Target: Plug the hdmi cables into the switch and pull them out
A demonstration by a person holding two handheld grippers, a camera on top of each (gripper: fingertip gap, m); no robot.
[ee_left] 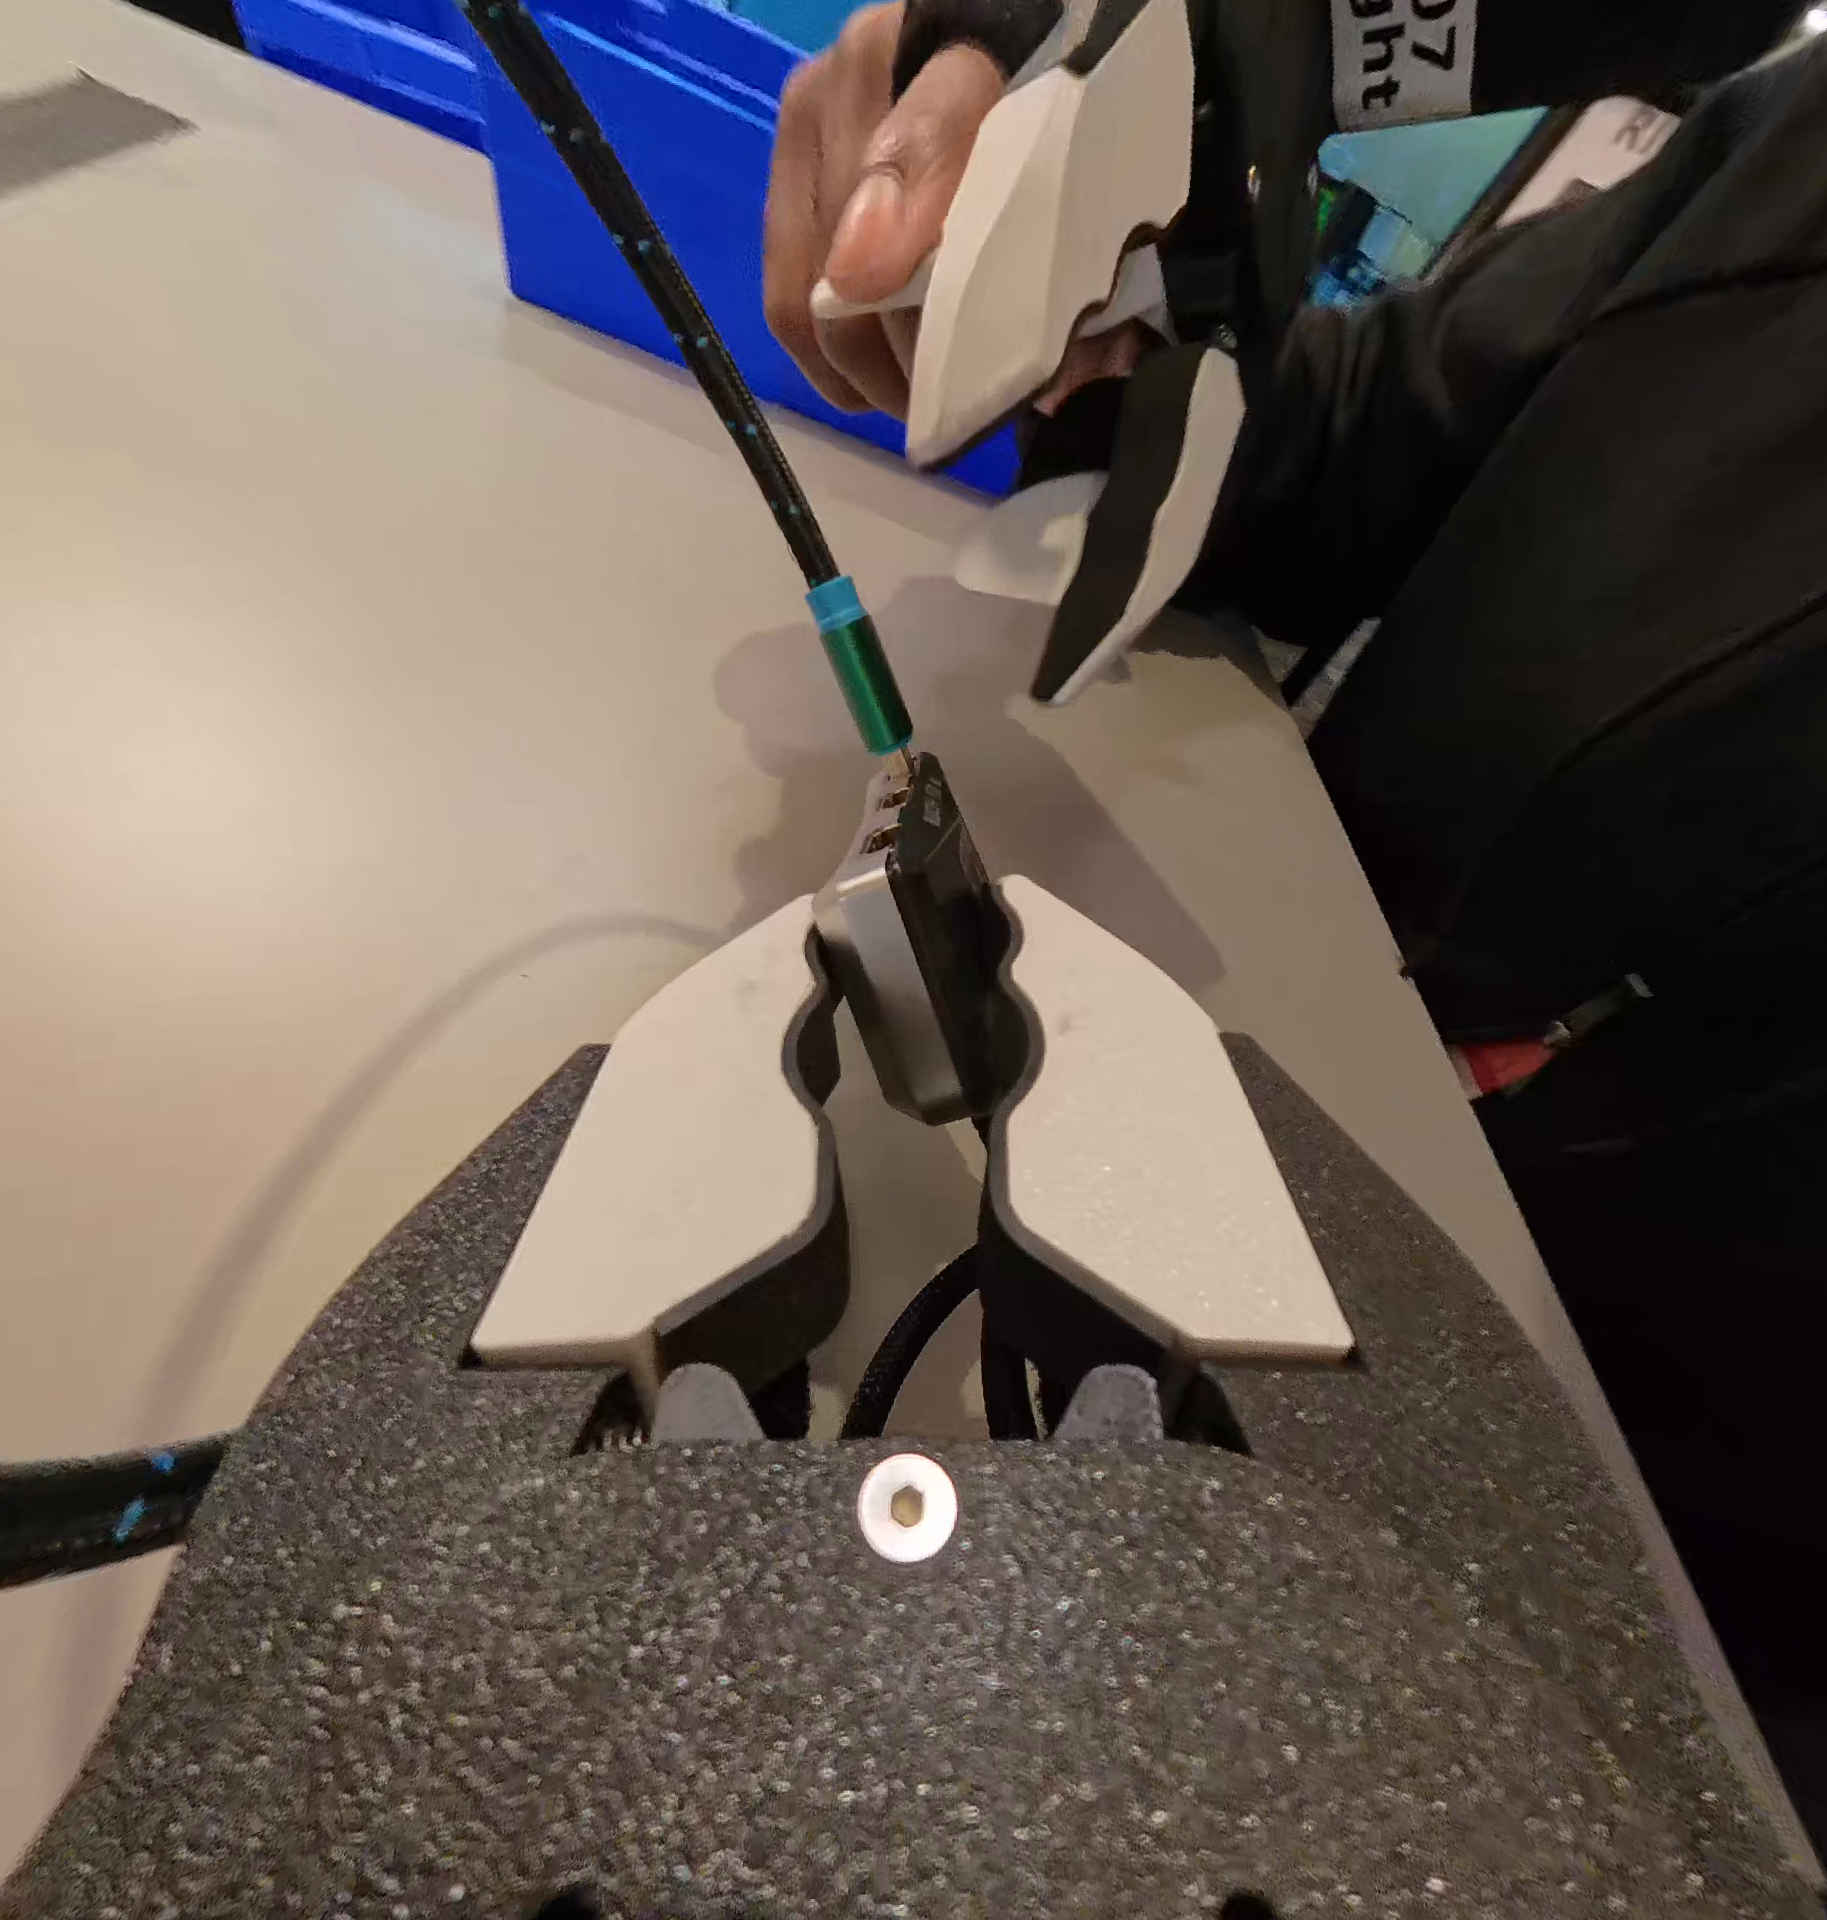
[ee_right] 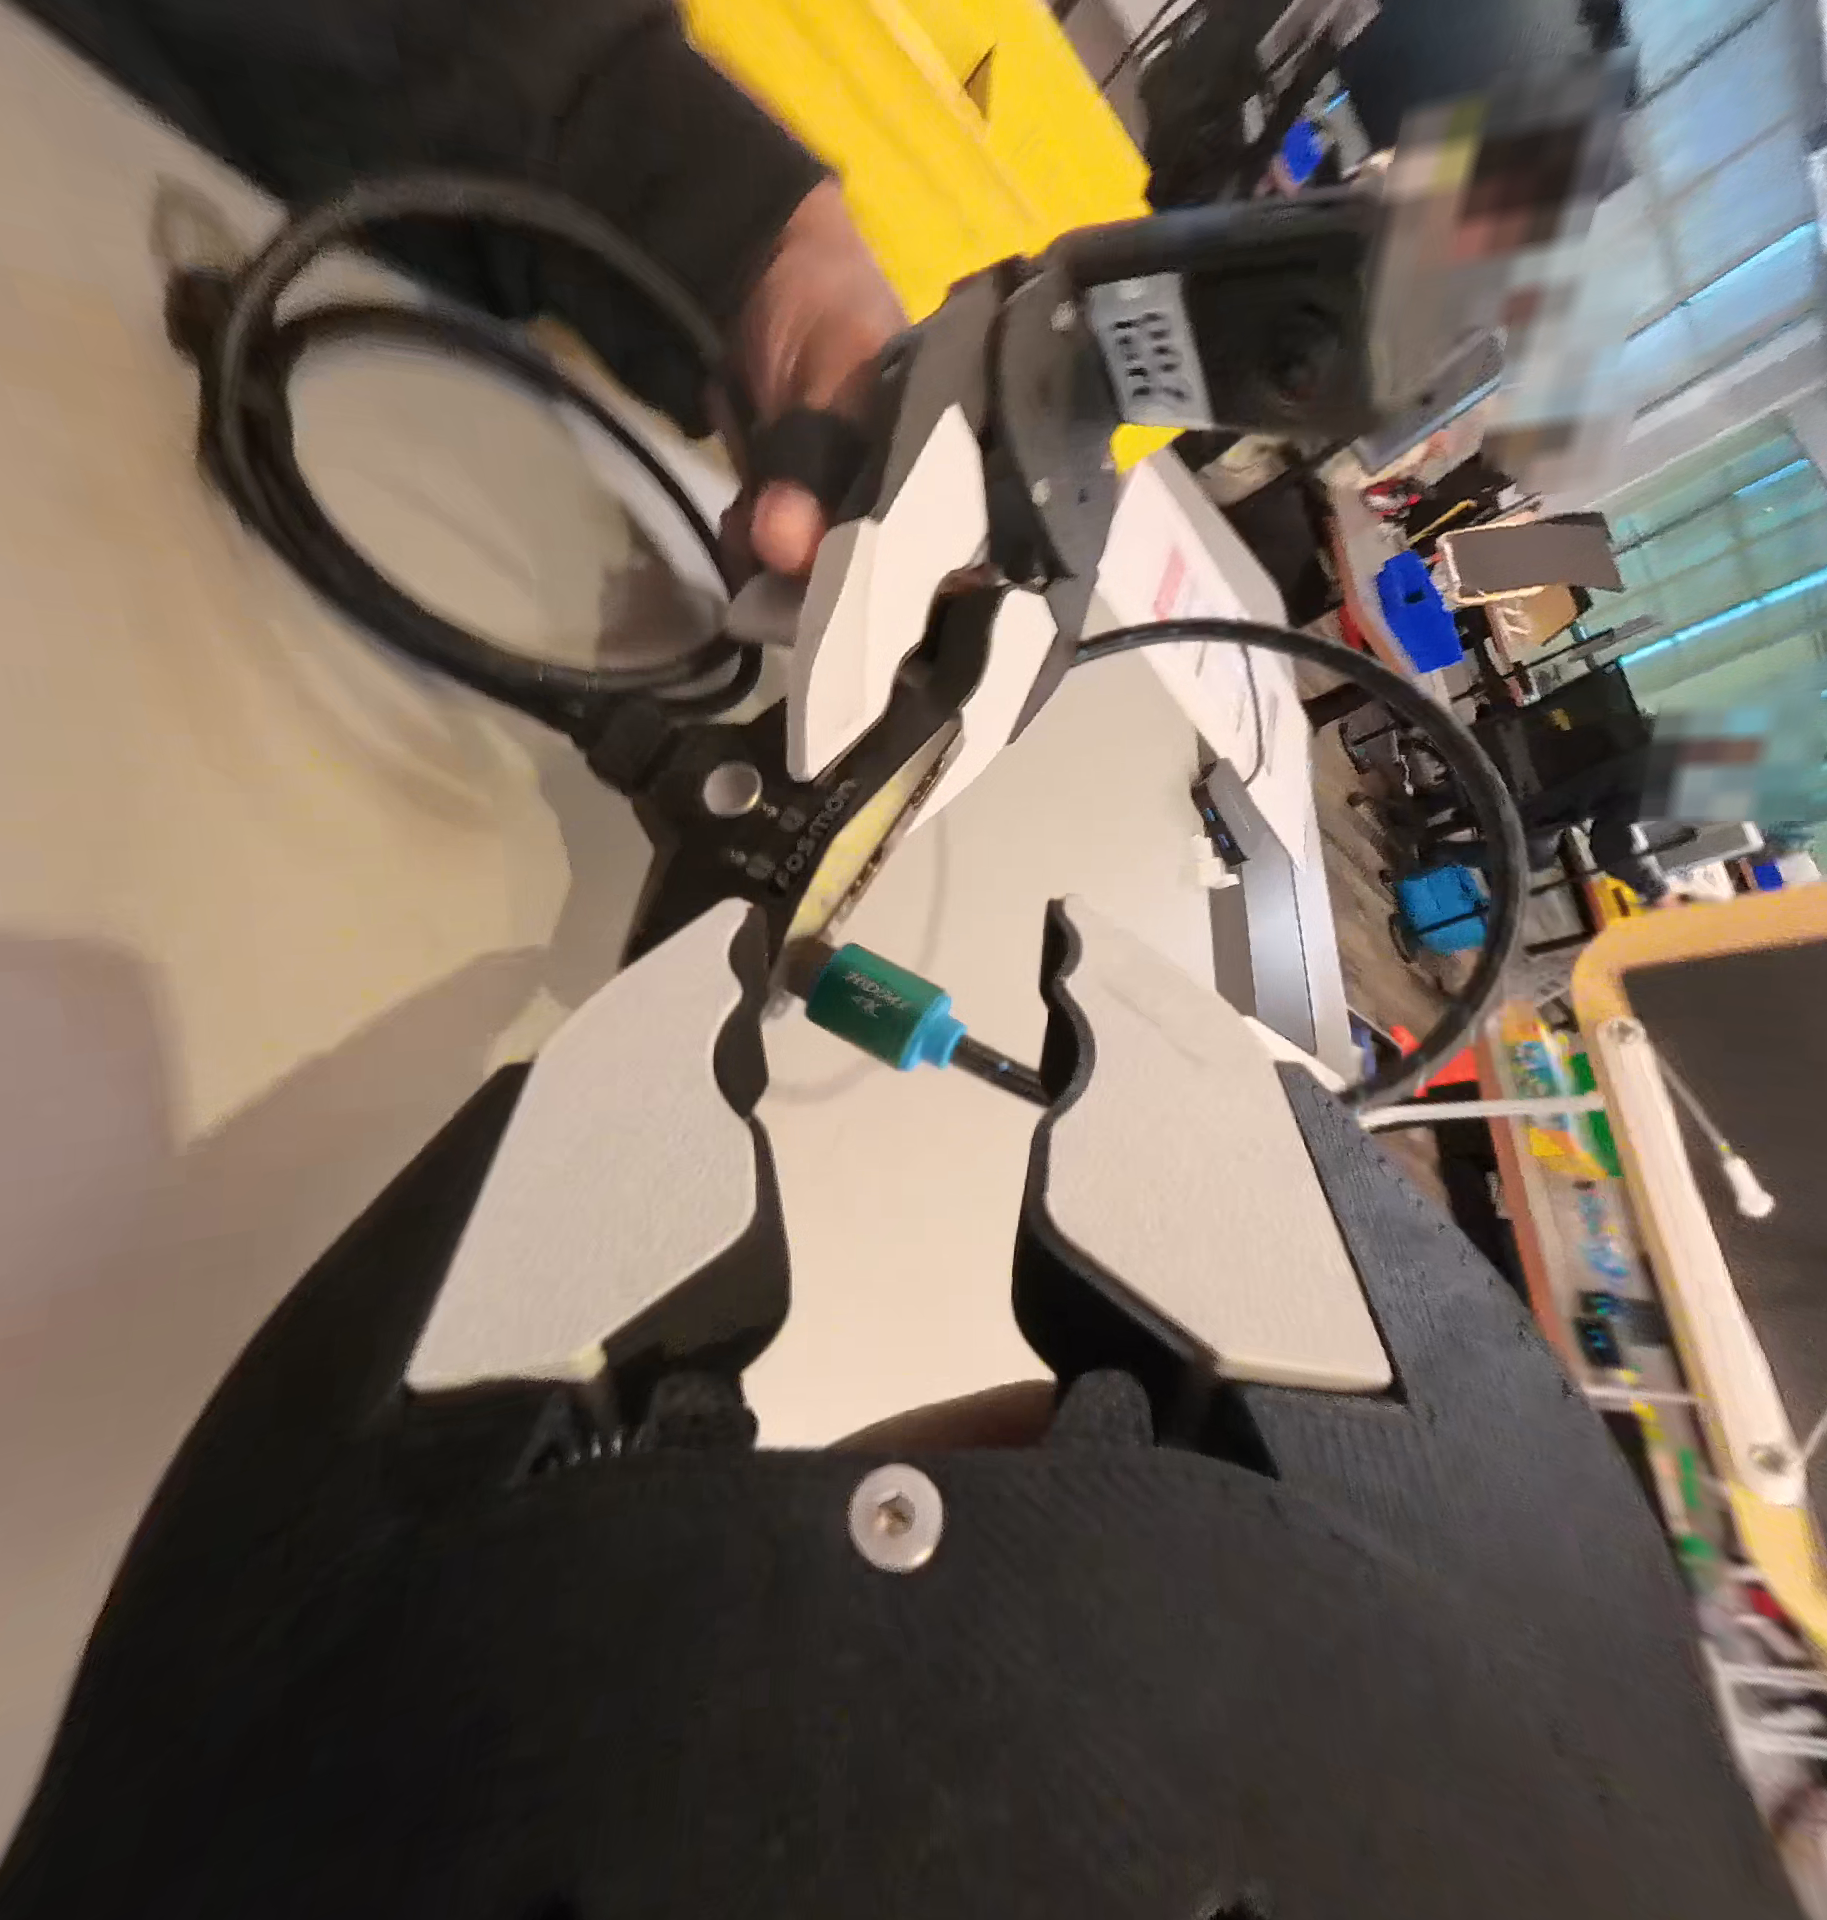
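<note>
My left gripper (ee_left: 914,935) is shut on the small black and silver HDMI switch (ee_left: 950,904) and holds it on edge above the table. A green and teal HDMI plug (ee_left: 867,675) on a black braided cable (ee_left: 660,281) sits in the switch's far port. My right gripper (ee_right: 901,914) is open, with the same plug (ee_right: 873,1003) lying between its fingers but not clamped. In the right wrist view the switch (ee_right: 774,831) hangs in the left gripper (ee_right: 867,795). The right gripper (ee_left: 992,566) shows at the upper right of the left wrist view.
A blue bin (ee_left: 660,156) stands on the beige table (ee_left: 265,675) behind the switch. The table's edge runs down the right side beside a person's black sleeve (ee_left: 1563,623). A coiled black cable (ee_right: 452,416) lies on the table. A yellow bin (ee_right: 940,94) is behind.
</note>
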